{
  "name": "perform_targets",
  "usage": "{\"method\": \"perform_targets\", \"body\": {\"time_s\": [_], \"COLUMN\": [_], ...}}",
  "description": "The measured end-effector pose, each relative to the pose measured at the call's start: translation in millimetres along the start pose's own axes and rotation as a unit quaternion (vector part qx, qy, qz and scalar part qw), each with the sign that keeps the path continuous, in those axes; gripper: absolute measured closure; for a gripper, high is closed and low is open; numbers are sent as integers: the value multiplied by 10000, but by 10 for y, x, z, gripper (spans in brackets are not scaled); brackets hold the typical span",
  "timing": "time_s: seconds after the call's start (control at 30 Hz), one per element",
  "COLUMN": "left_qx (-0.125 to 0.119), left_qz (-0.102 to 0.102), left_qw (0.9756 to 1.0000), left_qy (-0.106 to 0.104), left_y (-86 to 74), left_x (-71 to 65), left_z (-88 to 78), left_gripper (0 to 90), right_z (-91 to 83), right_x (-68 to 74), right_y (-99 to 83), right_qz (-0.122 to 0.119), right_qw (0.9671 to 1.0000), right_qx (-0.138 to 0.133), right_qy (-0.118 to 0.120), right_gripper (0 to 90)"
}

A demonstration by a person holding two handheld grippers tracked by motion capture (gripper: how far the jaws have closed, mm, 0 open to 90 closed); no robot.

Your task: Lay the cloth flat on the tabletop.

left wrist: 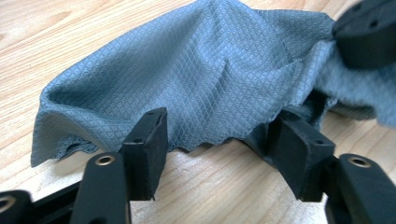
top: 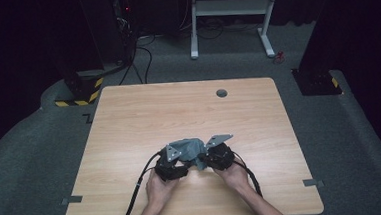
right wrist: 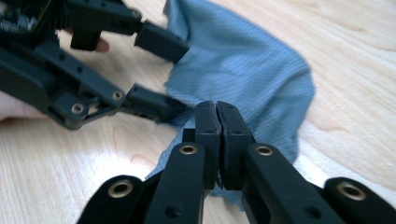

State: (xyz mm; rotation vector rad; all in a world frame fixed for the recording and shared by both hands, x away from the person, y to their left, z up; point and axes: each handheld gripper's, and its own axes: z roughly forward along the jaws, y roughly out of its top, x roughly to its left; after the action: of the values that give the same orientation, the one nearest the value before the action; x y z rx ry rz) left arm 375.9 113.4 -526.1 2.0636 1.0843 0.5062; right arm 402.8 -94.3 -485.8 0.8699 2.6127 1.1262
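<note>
Right gripper view: right tool (right wrist: 218, 108) pinches unmarked grey cloth (right wrist: 243, 65).

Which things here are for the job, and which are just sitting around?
For the job:
- grey cloth
- left gripper, jaws open at the cloth's edge
- right gripper, pinched shut on the cloth
- wooden table under it

Just about:
- white frame on the floor behind
- cables on the floor
- round hole in the tabletop
</note>
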Motion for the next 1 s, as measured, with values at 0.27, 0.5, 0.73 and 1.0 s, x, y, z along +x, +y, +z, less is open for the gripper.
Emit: {"method": "perform_targets", "body": {"time_s": [0.27,0.5,0.73,1.0], "left_qx": [40,49,53,48], "left_qz": [-110,-106,-114,-124], "left_qw": [9999,9999,9999,9999], "left_qy": [67,77,79,79], "left_y": [2,3,3,3], "left_x": [9,13,12,13], "left_z": [9,9,8,9], "left_gripper": [325,317,314,310], "right_z": [-23,58,124,-136], "right_x": [-123,136,26,-604], "right_y": [15,20,25,168], "right_qz": [53,-626,-544,541], "right_qw": [10000,9978,9985,9953], "right_qx": [-16,-22,76,-345], "right_qy": [-61,212,-18,-726], "right_gripper": [900,665,900,899]}}
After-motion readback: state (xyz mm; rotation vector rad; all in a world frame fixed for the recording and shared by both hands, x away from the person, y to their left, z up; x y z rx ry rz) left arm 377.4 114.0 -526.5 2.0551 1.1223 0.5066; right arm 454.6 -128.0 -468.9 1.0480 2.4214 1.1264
